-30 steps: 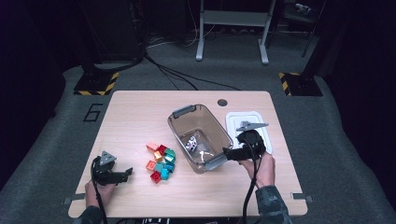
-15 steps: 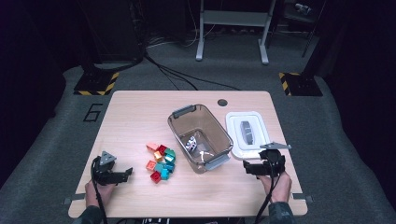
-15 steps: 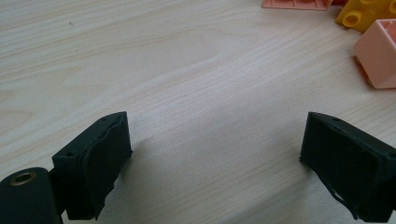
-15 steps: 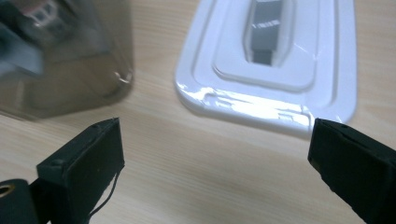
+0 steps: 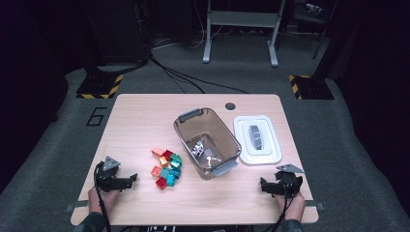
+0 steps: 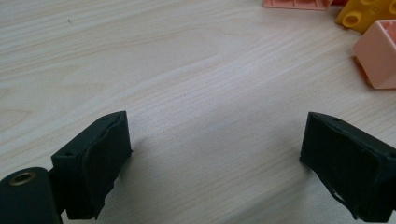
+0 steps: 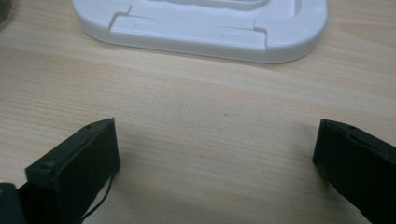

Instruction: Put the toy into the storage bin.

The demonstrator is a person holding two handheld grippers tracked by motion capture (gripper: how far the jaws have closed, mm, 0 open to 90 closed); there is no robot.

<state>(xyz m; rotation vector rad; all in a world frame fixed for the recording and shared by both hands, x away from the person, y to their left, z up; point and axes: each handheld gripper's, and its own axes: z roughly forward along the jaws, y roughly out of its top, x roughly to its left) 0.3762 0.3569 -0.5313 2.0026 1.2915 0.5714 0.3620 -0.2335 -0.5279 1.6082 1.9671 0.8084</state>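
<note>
A pile of small coloured bricks [image 5: 167, 166] lies on the wooden table [image 5: 140, 121], left of a clear grey bin [image 5: 181, 137] that holds a few small pale pieces [image 5: 198, 149]. My left gripper [image 5: 130, 180] rests near the front left edge, pointing toward the pile. It is open over bare wood [image 6: 217, 128], with a pink brick [image 6: 378, 60] and a yellow brick [image 6: 369, 14] ahead. My right gripper [image 5: 263, 185] sits low at the front right, facing the white lid [image 7: 201, 23]. Its jaws have just been opening and stand wide with nothing between them [image 7: 215, 133].
The white lid [image 5: 257, 140] lies flat to the right of the bin. A round cable hole [image 5: 230, 106] is near the table's far edge. Dark floor, cables and stands surround the table.
My right gripper has come away from the bin's near right corner, moving down and back to the front right of the table. The left gripper has stayed put.
</note>
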